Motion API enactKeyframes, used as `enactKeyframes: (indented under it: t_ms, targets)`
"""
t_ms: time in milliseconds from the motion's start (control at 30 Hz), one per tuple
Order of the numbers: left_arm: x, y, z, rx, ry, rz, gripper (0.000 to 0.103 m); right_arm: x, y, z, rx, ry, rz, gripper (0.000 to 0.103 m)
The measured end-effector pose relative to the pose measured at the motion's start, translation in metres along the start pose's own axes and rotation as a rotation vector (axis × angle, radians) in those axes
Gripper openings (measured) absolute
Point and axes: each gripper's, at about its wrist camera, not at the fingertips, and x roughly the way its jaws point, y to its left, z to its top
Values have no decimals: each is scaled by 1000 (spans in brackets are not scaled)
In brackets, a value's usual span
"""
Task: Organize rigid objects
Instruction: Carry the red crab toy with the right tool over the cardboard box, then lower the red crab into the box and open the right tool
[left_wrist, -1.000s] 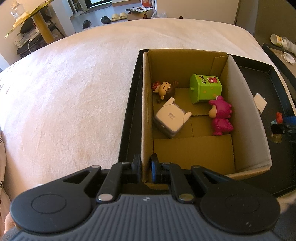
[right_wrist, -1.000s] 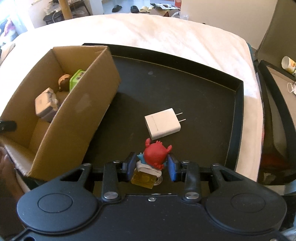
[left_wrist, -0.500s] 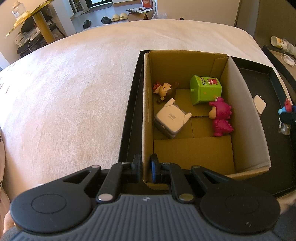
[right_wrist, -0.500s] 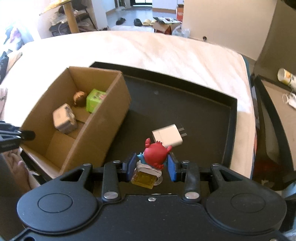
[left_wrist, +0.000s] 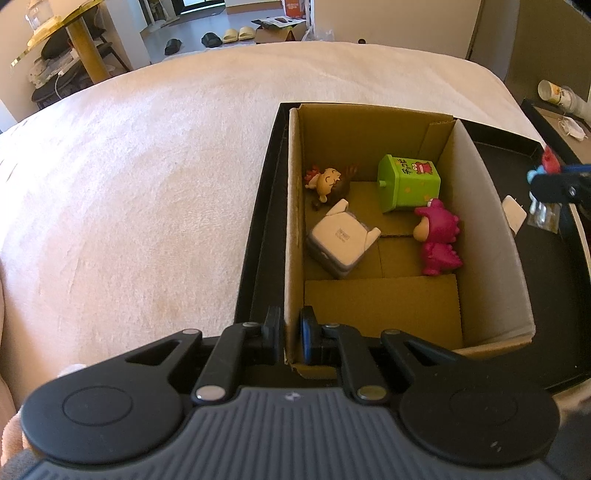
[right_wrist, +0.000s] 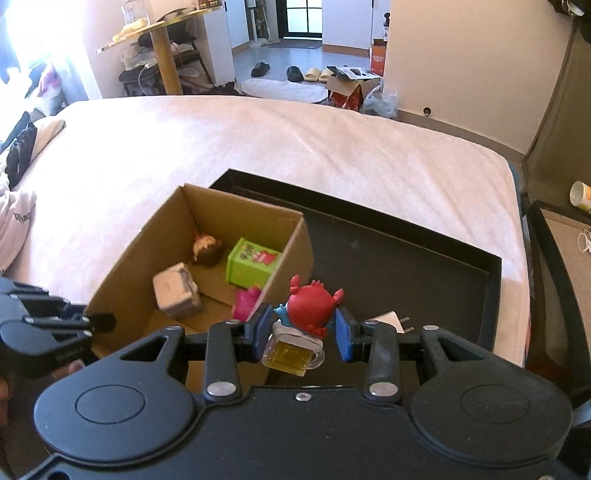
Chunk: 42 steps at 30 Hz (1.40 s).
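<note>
While the left hand-held gripper (left_wrist: 290, 334) pinches the cardboard box's (left_wrist: 491, 236) near wall at 6 o'clock, the right hand-held gripper (right_wrist: 301, 325) clamps a red crab figure (right_wrist: 312, 306) on a yellow mug. It hangs over the black tray (right_wrist: 406, 258), beside the box's right wall, with a white charger (right_wrist: 388, 319) just behind at 3 o'clock.

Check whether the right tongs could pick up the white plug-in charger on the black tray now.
Probably not: the right tongs are shut on the red crab figurine; the white charger lies unobstructed.
</note>
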Motion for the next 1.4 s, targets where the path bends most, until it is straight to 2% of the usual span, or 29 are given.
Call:
enactKeyframes:
  t_ms: [900,1100,1400]
  targets:
    - [0,0,0,0,-3,-10,11,26,64,26,-44,7,93,36]
    - [1,0,1,-2,-2,-14,11,44,74,26,-46,46,115,36]
    - [2,0,1,-3,-1,-16,11,68,80,16,-30,109,101,37]
